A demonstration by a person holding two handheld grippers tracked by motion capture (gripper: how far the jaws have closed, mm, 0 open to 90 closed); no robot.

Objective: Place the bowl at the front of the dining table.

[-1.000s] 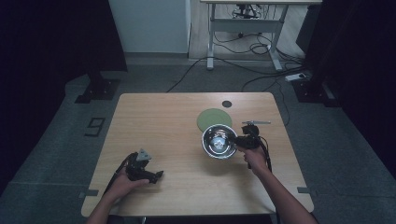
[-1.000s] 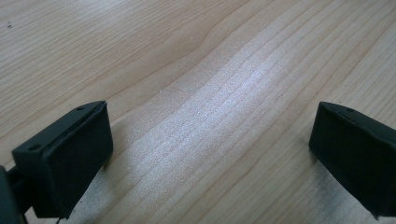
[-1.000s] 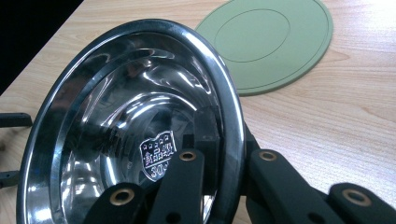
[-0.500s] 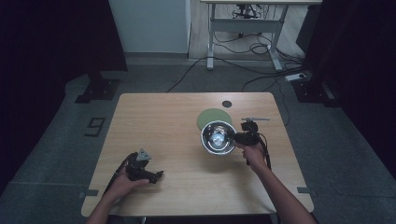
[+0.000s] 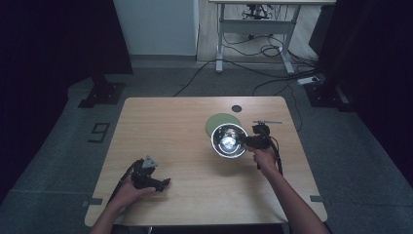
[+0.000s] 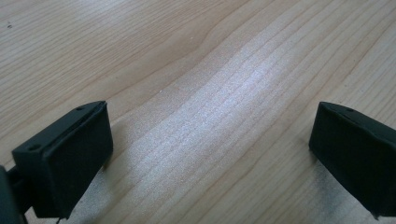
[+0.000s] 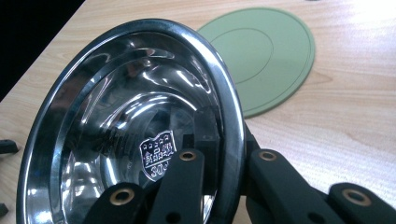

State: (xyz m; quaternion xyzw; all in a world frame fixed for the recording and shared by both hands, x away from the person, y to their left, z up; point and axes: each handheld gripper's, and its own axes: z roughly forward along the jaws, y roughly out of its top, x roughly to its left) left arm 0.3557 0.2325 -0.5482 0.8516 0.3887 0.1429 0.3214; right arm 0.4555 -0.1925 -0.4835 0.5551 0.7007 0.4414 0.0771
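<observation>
A shiny steel bowl [image 5: 228,141] hangs tilted just above the wooden table [image 5: 170,126], right of centre. My right gripper [image 5: 246,141] is shut on its right rim. In the right gripper view one jaw lies inside the bowl [image 7: 130,126] and the other outside, so the right gripper [image 7: 229,161] pinches the rim. A round green mat [image 5: 218,120] lies flat just beyond the bowl, and the green mat [image 7: 266,51] is bare. My left gripper [image 5: 163,184] rests near the table's front left. In its own view the left gripper [image 6: 210,154] is open over bare wood.
A small black disc [image 5: 236,107] sits near the table's far edge. A thin grey rod-like thing [image 5: 267,122] lies right of the mat. Beyond the table are a desk frame [image 5: 253,34] and cables on the floor.
The bowl and the right gripper have shifted slightly away from me, toward the green mat. The left hand and its gripper have stayed put.
</observation>
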